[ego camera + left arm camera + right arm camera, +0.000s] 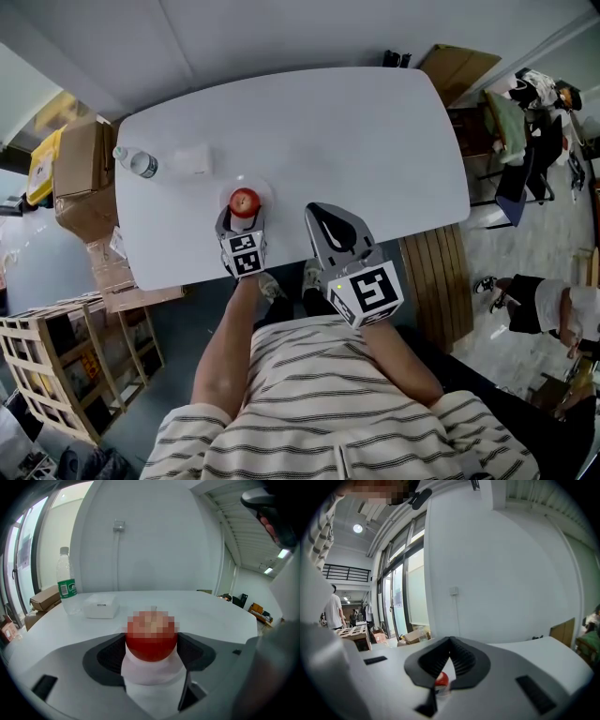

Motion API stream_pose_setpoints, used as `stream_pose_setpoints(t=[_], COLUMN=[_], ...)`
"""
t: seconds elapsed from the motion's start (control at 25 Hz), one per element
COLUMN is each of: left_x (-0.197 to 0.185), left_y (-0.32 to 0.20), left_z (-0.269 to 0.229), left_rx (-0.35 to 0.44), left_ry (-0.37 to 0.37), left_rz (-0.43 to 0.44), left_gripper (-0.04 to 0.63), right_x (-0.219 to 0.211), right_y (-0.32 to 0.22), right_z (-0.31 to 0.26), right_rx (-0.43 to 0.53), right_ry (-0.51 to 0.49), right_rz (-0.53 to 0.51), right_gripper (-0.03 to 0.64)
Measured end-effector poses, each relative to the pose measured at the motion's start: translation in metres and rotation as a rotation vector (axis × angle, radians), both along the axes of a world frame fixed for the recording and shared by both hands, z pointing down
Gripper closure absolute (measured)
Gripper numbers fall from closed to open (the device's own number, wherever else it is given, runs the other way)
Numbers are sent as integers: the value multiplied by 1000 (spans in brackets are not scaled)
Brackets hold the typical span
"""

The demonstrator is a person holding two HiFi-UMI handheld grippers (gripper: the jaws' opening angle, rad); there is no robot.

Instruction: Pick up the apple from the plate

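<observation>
Jaws of left gripper [243, 220] part-way apart, dark ribbed pads [111, 654] snug vs both sides of round red apple [151, 646]; apple sits on small white round plate [264, 190], near front edge of white table [356, 141]. Right gripper [450, 641] just beside, tips together, nothing btwn

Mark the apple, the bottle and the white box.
apple [244, 201], head view, its red top.
bottle [67, 589], left gripper view, its green label.
box [100, 607], left gripper view, its front face.
</observation>
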State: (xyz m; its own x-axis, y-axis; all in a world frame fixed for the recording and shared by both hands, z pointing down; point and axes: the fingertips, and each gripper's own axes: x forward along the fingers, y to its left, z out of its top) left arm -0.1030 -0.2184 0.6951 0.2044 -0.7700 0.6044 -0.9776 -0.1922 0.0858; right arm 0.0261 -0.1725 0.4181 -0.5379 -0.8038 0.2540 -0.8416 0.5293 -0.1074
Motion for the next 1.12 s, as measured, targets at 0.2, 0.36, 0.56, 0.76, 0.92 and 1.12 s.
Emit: stream_pose_setpoints(t=[0.2,0.36,0.56,0.76,0.92,1.12], left_x=[-1,0,-1,0,1,-2], left_y=[2,4,5,9,8,9], left_z=[-3,-9,-24,-42,-58,-77], left_rx=[2,15,40,58,99,121], left_ry=[0,8,13,15,17,30], left_rz=[-2,-7,-12,-15,-10,-12], left_gripper=[244,244,244,244,244,244], right_x=[1,2,0,1,2,-2], right_y=[0,1,2,3,2,1], right_z=[0,1,1,-2,-2,-2], right_rx=[0,-2,-2,0,1,-1], right_ry=[-3,-5,-9,-16,-19,-36], right_rz=[1,-1,-3,-3,-5,-13], right_gripper=[603,603,603,603,604,603])
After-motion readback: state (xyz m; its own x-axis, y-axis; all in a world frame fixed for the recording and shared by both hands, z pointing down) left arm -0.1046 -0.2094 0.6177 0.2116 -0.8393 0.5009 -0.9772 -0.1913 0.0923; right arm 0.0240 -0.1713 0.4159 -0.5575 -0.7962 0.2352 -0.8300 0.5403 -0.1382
